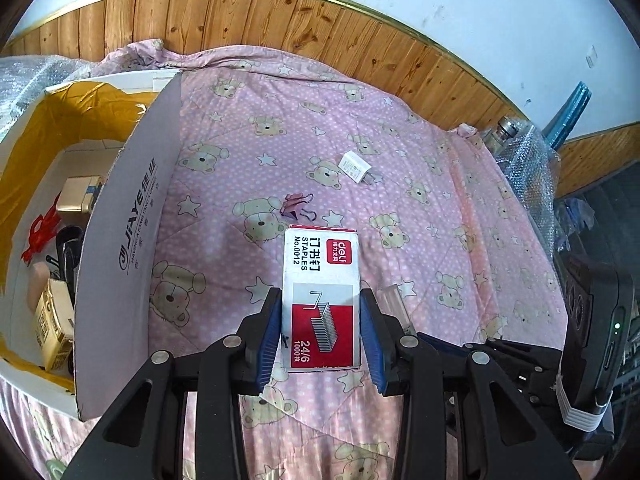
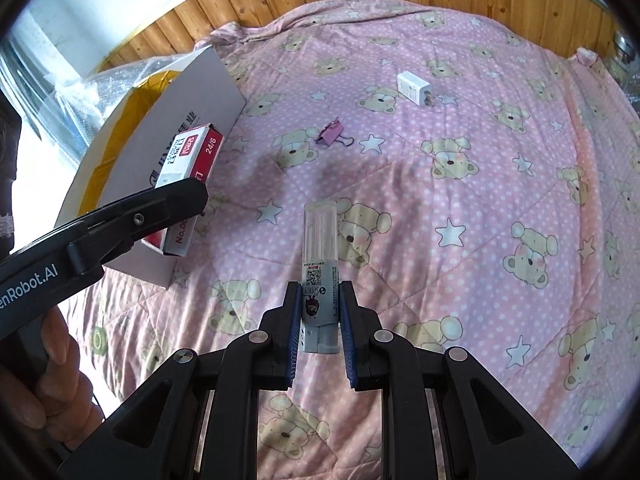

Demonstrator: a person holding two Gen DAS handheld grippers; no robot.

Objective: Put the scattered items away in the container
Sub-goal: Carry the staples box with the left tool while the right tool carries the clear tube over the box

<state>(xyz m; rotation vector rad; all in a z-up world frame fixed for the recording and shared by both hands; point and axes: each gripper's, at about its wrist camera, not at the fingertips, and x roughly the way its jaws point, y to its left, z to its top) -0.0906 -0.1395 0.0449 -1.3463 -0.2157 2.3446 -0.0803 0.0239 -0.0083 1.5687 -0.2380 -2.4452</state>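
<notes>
My left gripper is shut on a red and white staples box, held above the pink bear quilt just right of the cardboard box. From the right wrist view the same staples box hangs beside the cardboard box flap. My right gripper is shut on a grey tube with a clear cap, lifted over the quilt. A pink binder clip and a white charger plug lie loose on the quilt.
The cardboard box has a yellow lining and holds several items, among them a red object and a small carton. Bubble wrap and a blue object sit at the quilt's right edge. Wooden panelling runs behind. A hand holds the left gripper.
</notes>
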